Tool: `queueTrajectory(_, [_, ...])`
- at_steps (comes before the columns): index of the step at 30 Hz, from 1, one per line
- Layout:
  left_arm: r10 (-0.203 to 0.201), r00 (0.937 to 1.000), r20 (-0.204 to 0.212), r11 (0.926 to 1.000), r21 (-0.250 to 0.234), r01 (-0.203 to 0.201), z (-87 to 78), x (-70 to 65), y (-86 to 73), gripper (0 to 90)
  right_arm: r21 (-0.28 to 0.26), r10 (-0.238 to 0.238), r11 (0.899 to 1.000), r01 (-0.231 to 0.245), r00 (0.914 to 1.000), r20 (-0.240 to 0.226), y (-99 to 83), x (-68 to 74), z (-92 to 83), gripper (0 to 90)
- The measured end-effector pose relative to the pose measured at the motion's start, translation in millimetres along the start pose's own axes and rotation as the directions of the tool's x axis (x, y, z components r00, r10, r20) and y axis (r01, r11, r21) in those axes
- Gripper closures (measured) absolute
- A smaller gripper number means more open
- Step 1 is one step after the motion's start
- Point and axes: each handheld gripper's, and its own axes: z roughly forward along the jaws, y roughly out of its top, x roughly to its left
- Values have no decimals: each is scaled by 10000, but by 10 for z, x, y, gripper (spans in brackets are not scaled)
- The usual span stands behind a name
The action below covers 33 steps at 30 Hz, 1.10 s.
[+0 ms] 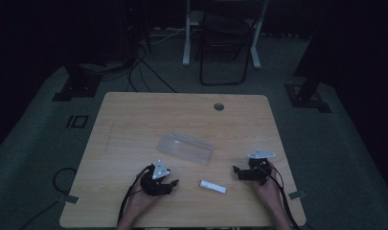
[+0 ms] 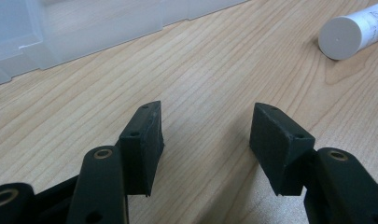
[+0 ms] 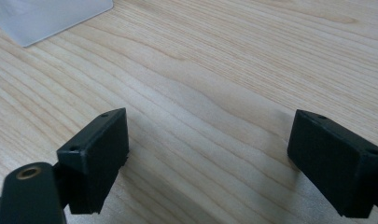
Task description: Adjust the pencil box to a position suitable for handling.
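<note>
A white tube (image 1: 213, 186) lies on the wooden table (image 1: 134, 120) near the front, between my two grippers. Its round white cap end (image 2: 339, 38) sits at the upper right of the left gripper view. A clear plastic box (image 1: 186, 148) lies in the table's middle; its frosted wall (image 2: 84, 28) and a corner (image 3: 42, 16) show in the gripper views. My left gripper (image 1: 173, 183) rests low on the table left of the tube, jaws apart and empty (image 2: 205, 135). My right gripper (image 1: 236, 170) sits to the tube's right, jaws wide apart over bare wood (image 3: 207, 149).
A round cable hole (image 1: 219, 106) is near the table's far edge. Beyond the table stand a dark chair (image 1: 225, 43) and white desk legs (image 1: 187, 33), with cables on the floor (image 1: 143, 67).
</note>
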Motion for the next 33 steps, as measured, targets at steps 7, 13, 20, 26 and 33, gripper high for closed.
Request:
queueTrajectory(7, [27,10000,-11,10000,-7,-27,-4,-3,-3,447,4,-1,10000,1,10000,2,0,0,0,125])
queueTrajectory(13, [67,10000,-37,10000,-26,-67,-6,-12,-4,450,4,-1,10000,1,10000,0,0,0,0,124])
queueTrajectory(20, [150,9998,-120,9998,-145,-152,-40,8,57,451,8,4,10000,-4,10000,3,0,0,0,125])
queueTrajectory(26, [156,9990,-416,9986,-500,-177,-129,117,183,468,7,12,10000,-12,10000,0,1,0,0,124])
queueTrajectory(33, [82,9967,-801,9959,-889,-153,-210,335,442,470,11,9,10000,-9,10000,3,1,0,0,125])
